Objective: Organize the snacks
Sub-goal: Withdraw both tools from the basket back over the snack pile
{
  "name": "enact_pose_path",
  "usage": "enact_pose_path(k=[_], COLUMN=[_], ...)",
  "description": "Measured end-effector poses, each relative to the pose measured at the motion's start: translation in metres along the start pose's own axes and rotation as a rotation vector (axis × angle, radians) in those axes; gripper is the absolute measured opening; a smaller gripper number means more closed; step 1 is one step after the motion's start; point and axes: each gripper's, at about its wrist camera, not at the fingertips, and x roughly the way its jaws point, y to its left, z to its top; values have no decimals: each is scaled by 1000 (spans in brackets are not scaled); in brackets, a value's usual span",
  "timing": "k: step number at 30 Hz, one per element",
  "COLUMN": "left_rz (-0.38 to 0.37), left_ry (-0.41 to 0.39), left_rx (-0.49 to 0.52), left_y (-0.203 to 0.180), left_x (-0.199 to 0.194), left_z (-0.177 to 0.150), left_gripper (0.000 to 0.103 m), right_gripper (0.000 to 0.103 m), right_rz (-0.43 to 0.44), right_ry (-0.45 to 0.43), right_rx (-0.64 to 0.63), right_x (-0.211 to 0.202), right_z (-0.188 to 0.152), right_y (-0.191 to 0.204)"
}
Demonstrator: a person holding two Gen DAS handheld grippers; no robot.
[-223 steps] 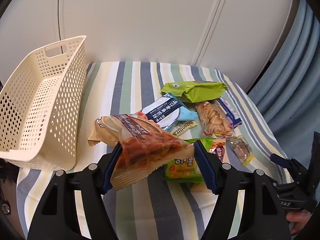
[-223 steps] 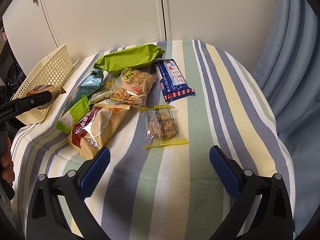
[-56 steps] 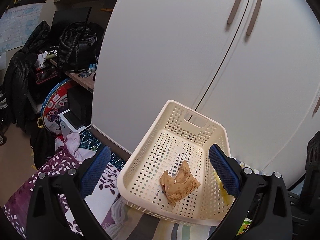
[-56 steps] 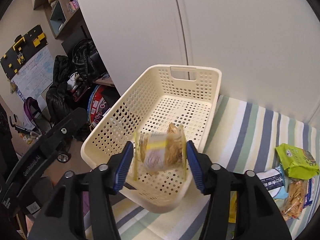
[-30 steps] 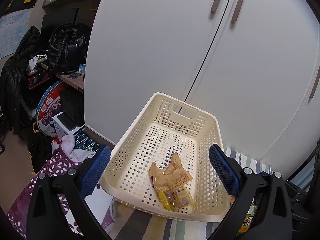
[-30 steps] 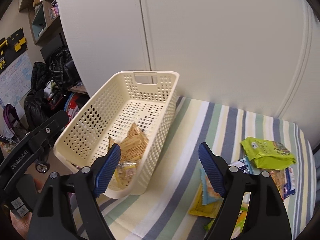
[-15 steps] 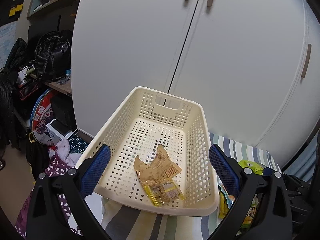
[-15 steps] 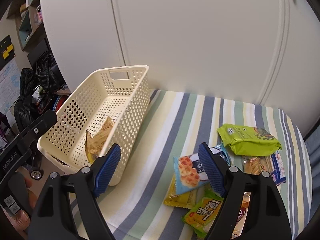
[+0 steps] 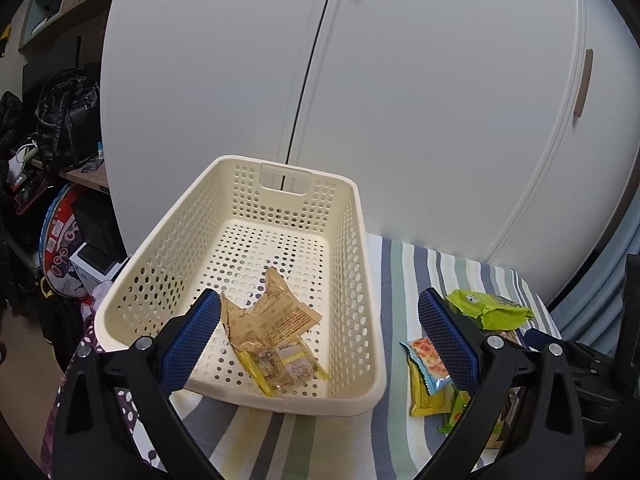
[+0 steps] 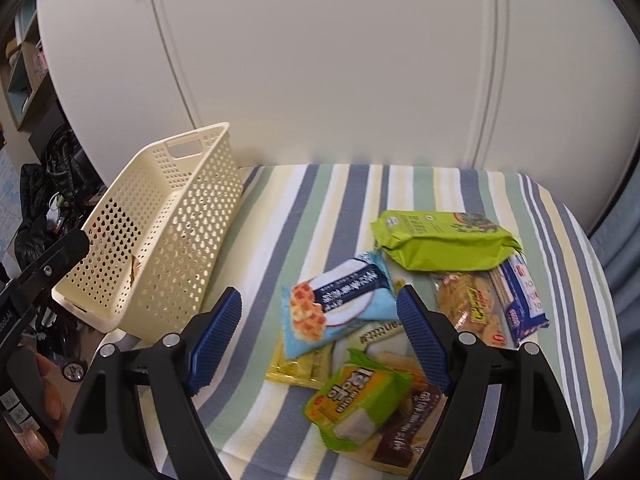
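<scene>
Striped cloth (image 10: 320,208); basket (image 9: 362,280) holds two packets; left gripper (image 9: 320,340), right gripper (image 10: 318,330) jaws spread, empty.

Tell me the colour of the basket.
Cream basket, with holes all over; clearest in the left wrist view.

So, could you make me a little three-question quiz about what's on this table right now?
1. True or false: both claws, left claw and right claw, are holding a snack.
2. How many packets lie in the cream basket?
A. none
B. two
C. five
3. Fill in: the big packet farthest back on the striped cloth is the ____ packet.

Key: 1 false, both are open and hold nothing. 2 B, a tan packet and a clear yellow-edged packet. 3 green.
</scene>
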Motion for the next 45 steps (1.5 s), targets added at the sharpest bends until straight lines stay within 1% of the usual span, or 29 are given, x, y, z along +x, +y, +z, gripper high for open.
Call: enact_pose_path(k=[2,3,4,6,9,12,14,16,21,23,24,29,32,34,35,39,42,45], left_rz=[-34,-63,-97,-199,-299,-378,-405,-410,-395,-389,-382,-331,-291,-271,-263,-253,-245,-239], left_ry=[13,21,30,54,86,128,143,145,147,164,173,203,212,220,222,233,233,236], left_rx=[9,11,8,-18,-46,-48,-36,-8,89,111,122,190,246,275,283,310,357,405], left_y=[-6,-8,-9,-12,-18,-27,-34,-44,-65,-71,-75,-90,-99,-103,-104,-113,-127,-142], left_x=[1,1,2,3,5,9,10,12,14,19,21,33,39,43,44,48,50,54], left_z=[-2,-2,-3,-4,-7,-12,-16,-18,-28,-32,-34,-43,-48,-49,-49,-50,-50,-50], left_gripper=[100,100,100,100,100,100,100,100,100,100,100,100,100,100,100,100,100,100], right_gripper=[80,80,80,80,80,80,80,80,80,82,87,88,88,93,94,94,94,94], right_rz=[-11,-16,-22,-32,-51,-71,-93,-109,-153,-151,-146,-112,-64,-33,-23,27,60,50], right_ry=[-3,-3,-5,-8,-17,-19,-21,-21,-8,6,10,21,26,22,16,8,8,7], right_rx=[16,21,28,44,73,107,131,162,224,258,274,327,345,348,347,367,408,428], right_x=[-4,-5,-8,-12,-20,-26,-29,-32,-34,-33,-32,-30,-28,-29,-30,-33,-34,-35], right_z=[-3,-3,-4,-5,-10,-13,-18,-23,-35,-40,-41,-47,-49,-50,-51,-51,-52,-52], right_y=[-9,-12,-16,-24,-41,-59,-75,-92,-131,-146,-153,-174,-180,-182,-183,-194,-205,-214])
